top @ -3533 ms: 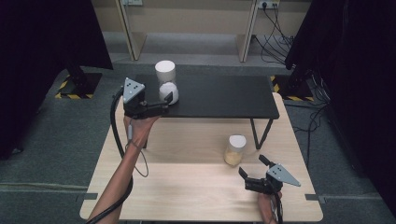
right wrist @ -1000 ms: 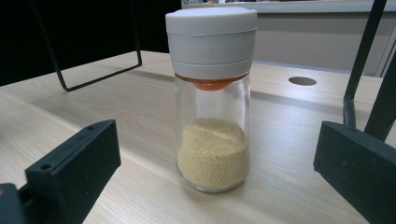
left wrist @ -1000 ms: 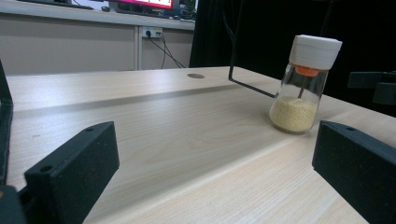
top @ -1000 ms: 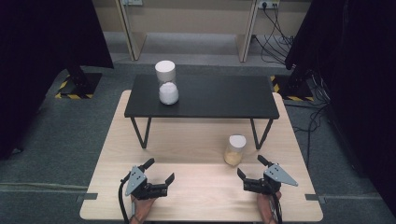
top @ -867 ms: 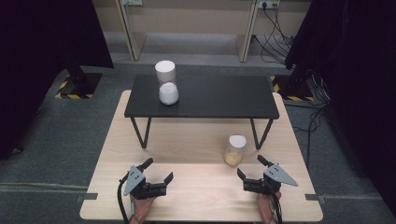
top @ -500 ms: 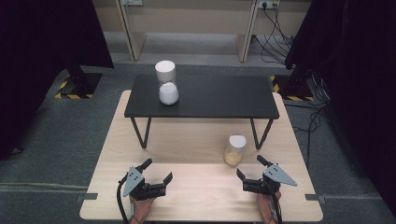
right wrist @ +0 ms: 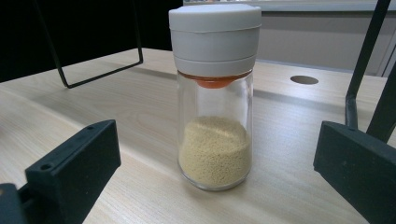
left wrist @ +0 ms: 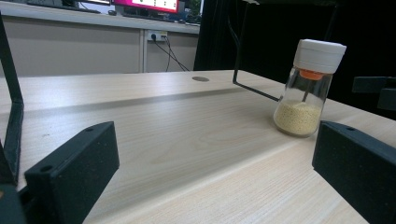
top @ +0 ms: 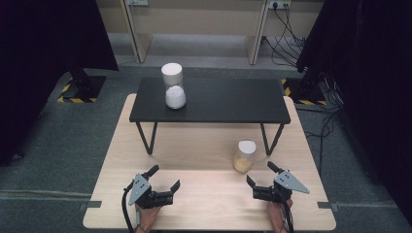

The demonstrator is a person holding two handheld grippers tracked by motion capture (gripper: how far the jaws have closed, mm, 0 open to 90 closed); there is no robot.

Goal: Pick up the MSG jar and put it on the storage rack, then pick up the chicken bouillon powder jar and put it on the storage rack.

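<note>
A glass jar of yellow grains (top: 244,156) with a white lid stands on the wooden table, beside the black shelf's right leg. It shows close up in the right gripper view (right wrist: 215,98) and farther right in the left gripper view (left wrist: 308,88). My right gripper (top: 260,174) rests open on the table just in front of that jar, which stands ahead of its jaws. My left gripper (top: 164,177) lies open at the front left with nothing between its jaws. A second jar with white contents (top: 174,86) stands on the black shelf (top: 228,102).
The black shelf stands on thin metal legs (top: 145,138) across the far half of the wooden table (top: 204,145). Cables (top: 286,19) and dark curtains ring the floor beyond. A round hole (right wrist: 304,80) marks the tabletop.
Since 3.5 s ago my left gripper has come back from the white jar on the shelf to the table's front left. Over the last second both grippers have barely moved.
</note>
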